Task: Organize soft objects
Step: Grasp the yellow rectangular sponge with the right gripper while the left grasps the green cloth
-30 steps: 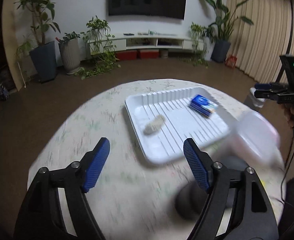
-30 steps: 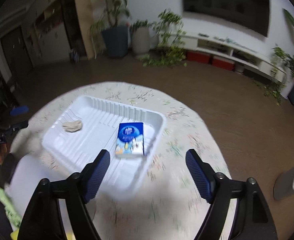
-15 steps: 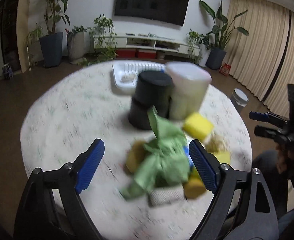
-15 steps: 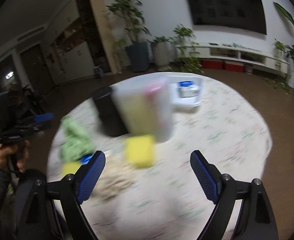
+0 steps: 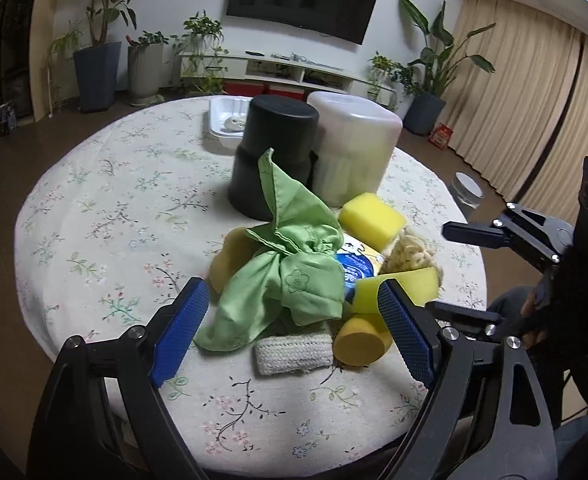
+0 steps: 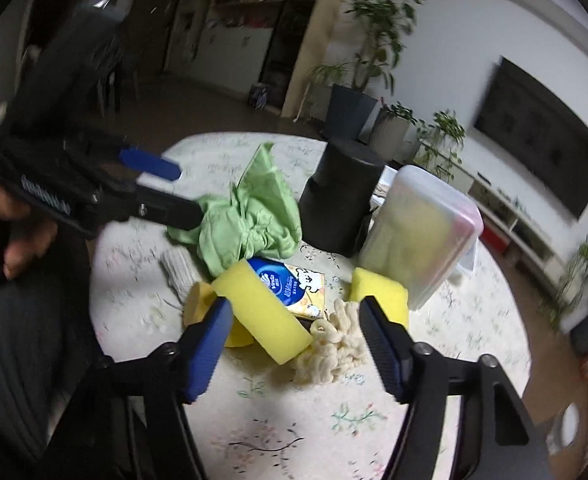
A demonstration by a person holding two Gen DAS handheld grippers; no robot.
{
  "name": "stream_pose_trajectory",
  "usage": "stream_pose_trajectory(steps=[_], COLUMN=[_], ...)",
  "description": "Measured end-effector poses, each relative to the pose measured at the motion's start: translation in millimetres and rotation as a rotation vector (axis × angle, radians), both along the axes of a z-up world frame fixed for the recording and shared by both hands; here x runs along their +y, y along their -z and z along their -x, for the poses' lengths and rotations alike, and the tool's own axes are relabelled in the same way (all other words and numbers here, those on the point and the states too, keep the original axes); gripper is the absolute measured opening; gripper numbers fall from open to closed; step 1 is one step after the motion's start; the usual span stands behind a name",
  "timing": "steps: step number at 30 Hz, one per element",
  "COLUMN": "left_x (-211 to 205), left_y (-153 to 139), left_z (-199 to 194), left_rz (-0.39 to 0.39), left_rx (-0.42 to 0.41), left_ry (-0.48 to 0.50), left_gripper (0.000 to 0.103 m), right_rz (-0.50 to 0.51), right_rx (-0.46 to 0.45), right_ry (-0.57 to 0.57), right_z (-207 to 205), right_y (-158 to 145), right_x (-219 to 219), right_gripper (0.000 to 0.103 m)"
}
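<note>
Two tools are in my hands, both above the tabletop [image 5: 105,216]. My left tool [image 5: 289,332] stands wide with nothing between its pads; the green cloth [image 5: 289,264] lies just under it on the pile. My right tool [image 6: 294,344] has just been closing, yet it is not gripping; a yellow sponge [image 6: 261,312] lies between its fingers, apart from the right one. A tissue pack [image 6: 294,284] and a white rope [image 6: 334,344] lie beside the sponge.
</note>
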State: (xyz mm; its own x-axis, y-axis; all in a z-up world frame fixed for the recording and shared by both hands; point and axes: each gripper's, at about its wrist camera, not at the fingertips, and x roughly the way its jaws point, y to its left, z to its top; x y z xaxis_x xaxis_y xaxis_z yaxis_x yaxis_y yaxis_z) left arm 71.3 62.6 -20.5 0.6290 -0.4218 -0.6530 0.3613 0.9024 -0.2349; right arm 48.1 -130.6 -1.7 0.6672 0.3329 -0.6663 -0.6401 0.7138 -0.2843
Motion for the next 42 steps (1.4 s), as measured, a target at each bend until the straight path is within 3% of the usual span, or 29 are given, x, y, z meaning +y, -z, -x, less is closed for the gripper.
stream_pose_trajectory(steps=[4,8,11,17,18,19,21,25,30,34,42], left_x=[-1,-9,-14,-22,-23,-25,-27,-28,-31,-36,-46], left_y=[3,7,7,4,4,4,5,7,3,9,19], left_z=[-4,-7,-10,-14,-14,-14,-16,-20,-23,-31,-31], left_rz=[0.019,0.004,-0.021,-0.065,-0.069,-0.072,-0.081,-0.107,-0.1,-0.127,-0.182], left_rx=[0.027,0.047,0.038,0.016,0.013,0.013,0.015,0.014,0.001,0.025,0.038], left_ry=[0.026,0.053,0.068,0.094,0.097,0.104,0.11,0.083,0.068,0.068,0.081], left_gripper=[0.101,0.101,0.101,0.101,0.101,0.101,0.101,0.099,0.095,0.062,0.055], right_rz=[0.03,0.088,0.136,0.216,0.228,0.235,0.227,0.193,0.124,0.071,0.001], right_rx=[-0.01,-0.028,-0.025,-0.053,-0.06,-0.062,-0.049,-0.044,-0.064,-0.067,-0.055], right_ry=[-0.055,-0.103,-0.115,-0.146,-0.153,-0.162,-0.174,-0.183,-0.154,-0.126,-0.087], right_z=[7,8,1,-2,-3,-3,-3,0,3,7,12], right_y=[4,12,19,27,29,31,31,29,17,11,7], right_x=[6,16,21,28,30,31,31,29,20,11,-5], right_gripper=[0.061,0.061,0.052,0.047,0.041,0.032,0.026,0.025,0.025,0.025,0.025])
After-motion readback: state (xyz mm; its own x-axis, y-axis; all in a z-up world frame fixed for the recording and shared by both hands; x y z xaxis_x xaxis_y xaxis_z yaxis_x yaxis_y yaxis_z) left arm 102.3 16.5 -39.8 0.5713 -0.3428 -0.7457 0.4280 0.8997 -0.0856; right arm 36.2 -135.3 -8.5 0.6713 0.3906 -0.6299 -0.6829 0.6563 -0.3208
